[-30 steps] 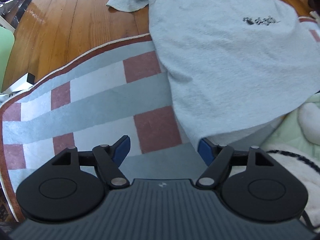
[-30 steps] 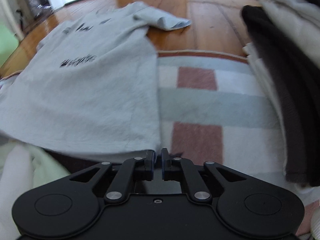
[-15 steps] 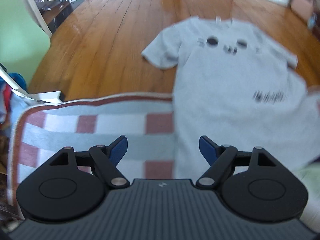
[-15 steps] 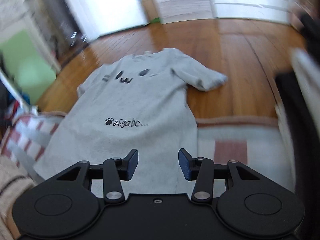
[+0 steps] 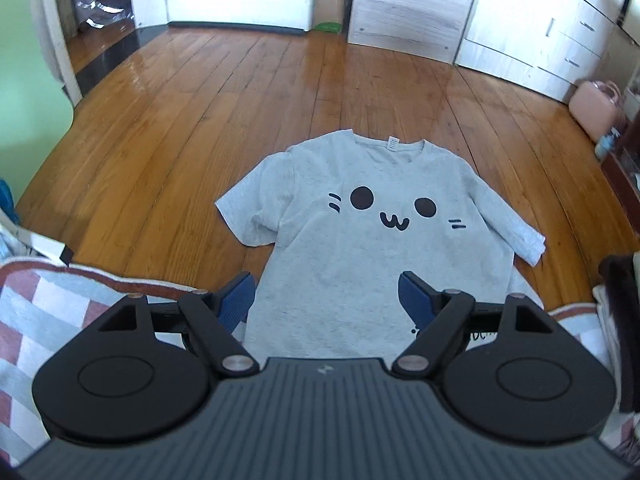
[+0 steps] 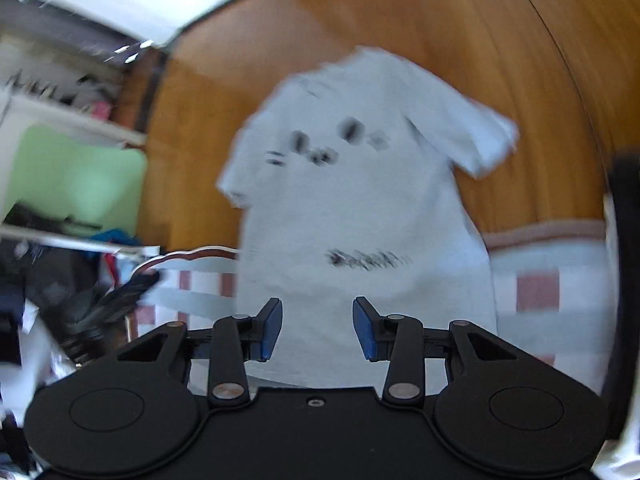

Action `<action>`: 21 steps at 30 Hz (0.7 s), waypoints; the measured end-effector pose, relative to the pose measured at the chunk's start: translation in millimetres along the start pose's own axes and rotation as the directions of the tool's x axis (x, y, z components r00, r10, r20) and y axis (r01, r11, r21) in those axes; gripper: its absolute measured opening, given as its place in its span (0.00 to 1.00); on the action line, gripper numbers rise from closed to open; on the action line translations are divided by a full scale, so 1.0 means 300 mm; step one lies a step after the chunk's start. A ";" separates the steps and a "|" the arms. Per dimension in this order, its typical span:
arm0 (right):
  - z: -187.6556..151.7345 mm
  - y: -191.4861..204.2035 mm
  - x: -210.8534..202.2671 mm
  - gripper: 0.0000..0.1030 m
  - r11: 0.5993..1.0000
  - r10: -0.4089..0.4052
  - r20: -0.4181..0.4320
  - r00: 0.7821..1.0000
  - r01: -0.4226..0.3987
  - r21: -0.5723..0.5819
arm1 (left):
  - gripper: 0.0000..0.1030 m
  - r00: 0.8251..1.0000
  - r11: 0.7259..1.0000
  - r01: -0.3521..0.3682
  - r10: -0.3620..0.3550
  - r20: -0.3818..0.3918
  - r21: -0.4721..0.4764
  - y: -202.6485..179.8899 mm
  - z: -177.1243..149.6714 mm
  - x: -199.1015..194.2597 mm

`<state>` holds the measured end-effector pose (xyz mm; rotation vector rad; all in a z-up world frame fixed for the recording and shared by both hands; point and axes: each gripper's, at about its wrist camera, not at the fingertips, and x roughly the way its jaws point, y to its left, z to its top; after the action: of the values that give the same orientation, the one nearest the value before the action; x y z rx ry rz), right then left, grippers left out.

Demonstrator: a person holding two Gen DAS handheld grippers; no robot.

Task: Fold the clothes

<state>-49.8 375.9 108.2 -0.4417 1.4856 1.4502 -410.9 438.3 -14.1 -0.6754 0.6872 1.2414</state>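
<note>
A grey T-shirt (image 5: 372, 248) with a black cat face lies spread flat, its collar on the wooden floor and its hem on the checked rug (image 5: 48, 312). Seen blurred in the right wrist view, the same T-shirt (image 6: 360, 208) fills the middle. My left gripper (image 5: 326, 300) hangs open above the shirt's lower part, holding nothing. My right gripper (image 6: 318, 330) is open too, over the hem, with only cloth behind its blue pads. Both sleeves lie out to the sides, the right one rolled at its end.
White cupboards (image 5: 520, 20) and a doorway stand at the far wall. A pink bag (image 5: 592, 108) sits far right. Dark clothing (image 5: 616, 280) lies at the right edge of the rug. Clutter and a green panel (image 6: 76, 184) are at the left.
The right gripper let go of the shirt hem and opened. Both grippers rose and drew back, so the whole shirt now shows. The left gripper stayed open throughout.
</note>
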 end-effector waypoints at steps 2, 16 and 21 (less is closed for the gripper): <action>0.026 0.138 -0.104 0.44 0.999 -0.016 0.021 1.000 0.017 -0.047 | 0.80 1.000 1.000 -0.006 0.006 0.016 0.016 0.024 -0.025 0.002; 0.239 0.965 -0.681 0.44 0.956 -0.159 0.194 0.968 0.200 -0.214 | 0.80 0.991 0.978 0.066 -0.088 -0.105 -0.196 0.278 -0.159 0.298; 0.342 1.011 -0.446 0.44 0.896 -0.301 0.189 0.935 0.345 -0.280 | 0.80 0.994 0.986 0.014 -0.030 -0.101 -0.163 0.317 -0.183 0.404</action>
<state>-193.3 488.2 403.6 -0.7274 1.0141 1.4130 -487.0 486.8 -150.6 -0.8845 0.6660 1.2578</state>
